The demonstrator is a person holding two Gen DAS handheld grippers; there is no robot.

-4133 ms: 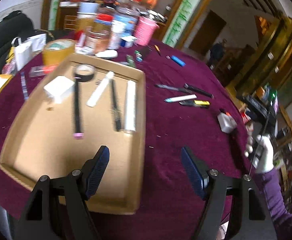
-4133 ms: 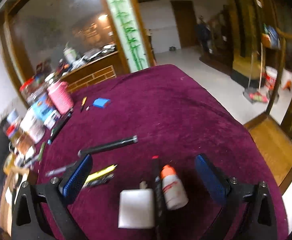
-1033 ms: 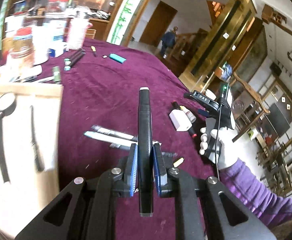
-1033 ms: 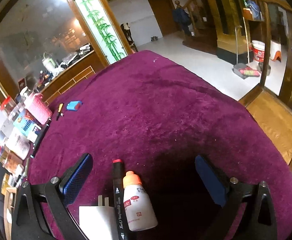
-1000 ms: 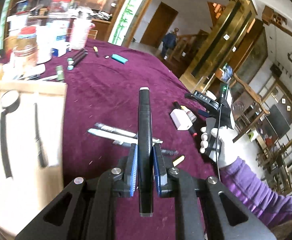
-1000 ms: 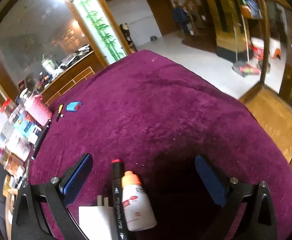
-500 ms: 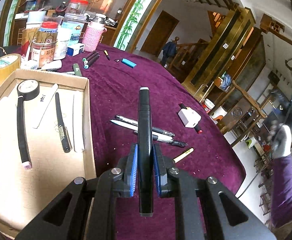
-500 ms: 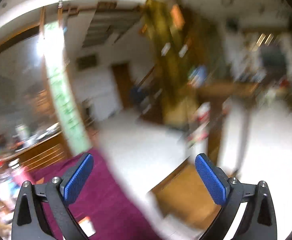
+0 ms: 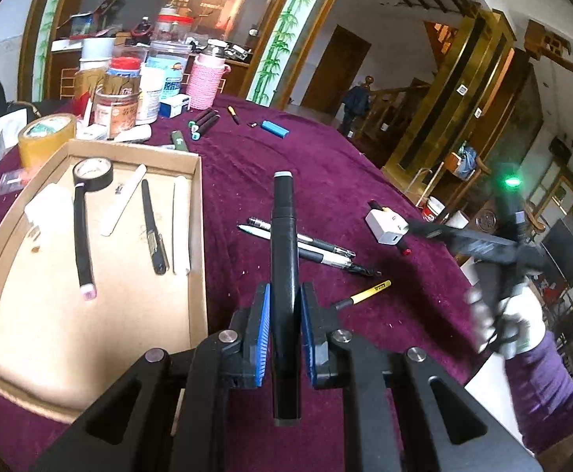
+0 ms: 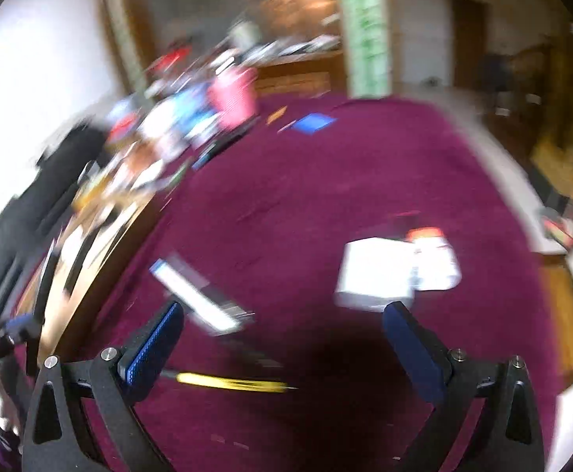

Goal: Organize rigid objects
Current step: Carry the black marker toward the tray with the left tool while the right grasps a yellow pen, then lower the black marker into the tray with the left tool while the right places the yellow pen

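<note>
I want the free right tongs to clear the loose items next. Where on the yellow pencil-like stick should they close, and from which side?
Grip the yellow pencil-like stick at mid-length, on the yellow barrel, coming straight down from above. It lies flat on the purple tablecloth, apart from the pens, so only its long sides are free. Turn the open right tongs so the pads sit across the barrel.

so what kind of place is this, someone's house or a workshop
Probably a large living or dining hall in a house, not a workshop. A round table draped in maroon velvet holds a cardboard tray and jars, and behind it are bamboo-painted pillars, a wooden staircase and carved chairs.
</note>
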